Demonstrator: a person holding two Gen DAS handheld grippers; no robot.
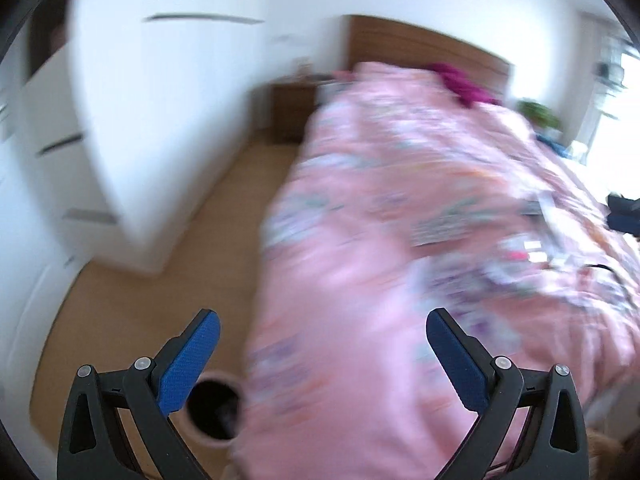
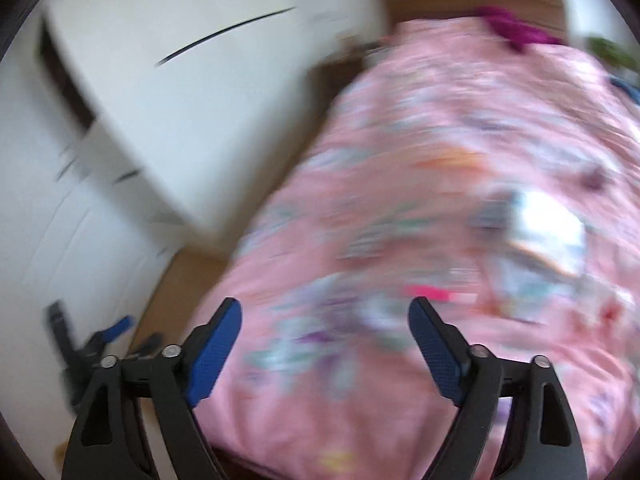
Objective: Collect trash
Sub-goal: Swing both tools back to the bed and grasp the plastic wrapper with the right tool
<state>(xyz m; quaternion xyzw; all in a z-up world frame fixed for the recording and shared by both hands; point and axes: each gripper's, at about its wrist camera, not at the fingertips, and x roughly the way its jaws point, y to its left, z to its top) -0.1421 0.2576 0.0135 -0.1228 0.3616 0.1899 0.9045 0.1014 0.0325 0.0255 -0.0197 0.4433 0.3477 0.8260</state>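
Over the bed: we hold both tongs above the foot of a pink floral duvet [image 2: 400, 184], pointing down and forward; both views are smeared by blur.
Left gripper [image 1: 323, 330]: jaws spread wide, nothing between the blue pads.
Right gripper [image 2: 325, 318]: jaws likewise wide apart and empty.
Trash: we see a pale crumpled wrapper or paper [image 2: 548, 228] lying on the duvet, ahead and to the right of the right tongs, with a small bright pink scrap [image 2: 430, 292] just beyond the right-hand pad. In the left view the same scatter of litter [image 1: 528, 250] sits far right. We cannot tell what each piece is.
Bin: a round dark-mouthed bin [image 1: 216, 408] stands on the wood floor [image 1: 168, 280], close against the bed's near corner, below the left tongs.
Step in hand: we judge this an approach to the litter. We should bring the right tongs over the pale piece, come down steeply, and close on the paper alone, not on a fold of duvet.
Edges: the bed's left edge falls to the floor strip.
Open room: a white wardrobe [image 1: 168, 120] stands close on the left across that narrow floor strip; the duvet top ahead is free.
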